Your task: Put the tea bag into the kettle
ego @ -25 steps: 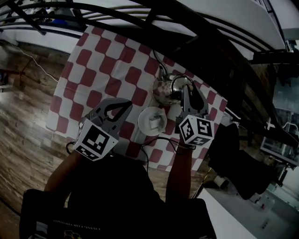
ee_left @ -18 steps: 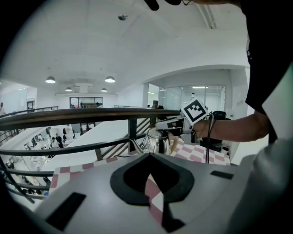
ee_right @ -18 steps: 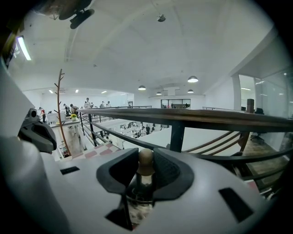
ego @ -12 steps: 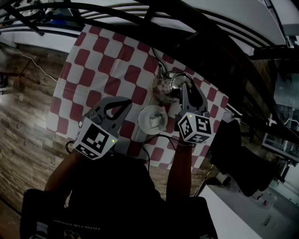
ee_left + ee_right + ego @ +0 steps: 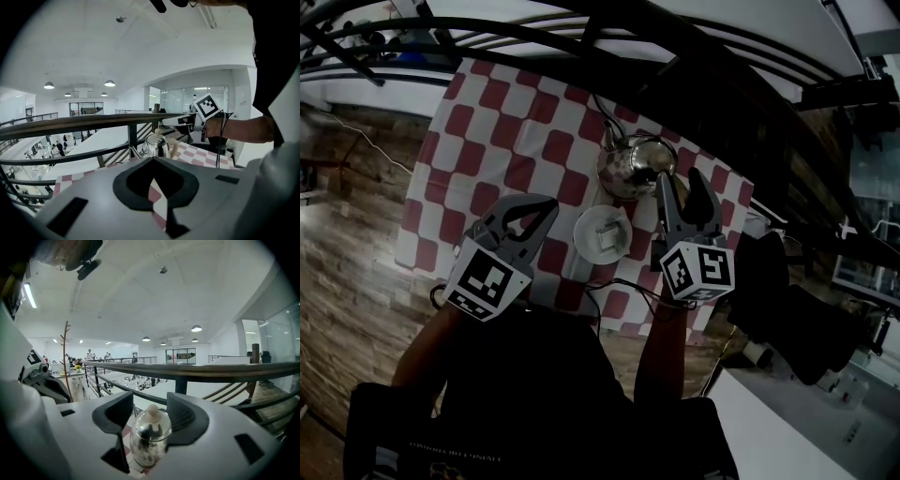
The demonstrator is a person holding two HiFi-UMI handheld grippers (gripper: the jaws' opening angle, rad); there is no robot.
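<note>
A shiny metal kettle (image 5: 626, 167) with its lid on stands on the checked cloth; the left gripper view shows the kettle (image 5: 157, 146) ahead. In front of it a white plate (image 5: 581, 225) carries a small pale tea bag (image 5: 607, 239). My right gripper (image 5: 679, 180) is just right of the kettle and its jaws are opening. In the right gripper view the right gripper (image 5: 150, 404) frames the kettle's domed lid (image 5: 149, 437), and the pads do not press on it. My left gripper (image 5: 547, 204) hovers left of the plate, shut and empty; its view shows the left gripper (image 5: 152, 160) closed.
A red-and-white checked tablecloth (image 5: 516, 122) covers the table, which stands against a dark railing (image 5: 581, 37) along its far edge. A black cable (image 5: 614, 281) runs over the near edge. Wooden floor (image 5: 347, 234) lies to the left.
My right gripper's jaws have spread wide apart and it has drawn back a little from the kettle. The left gripper has stayed shut and almost still.
</note>
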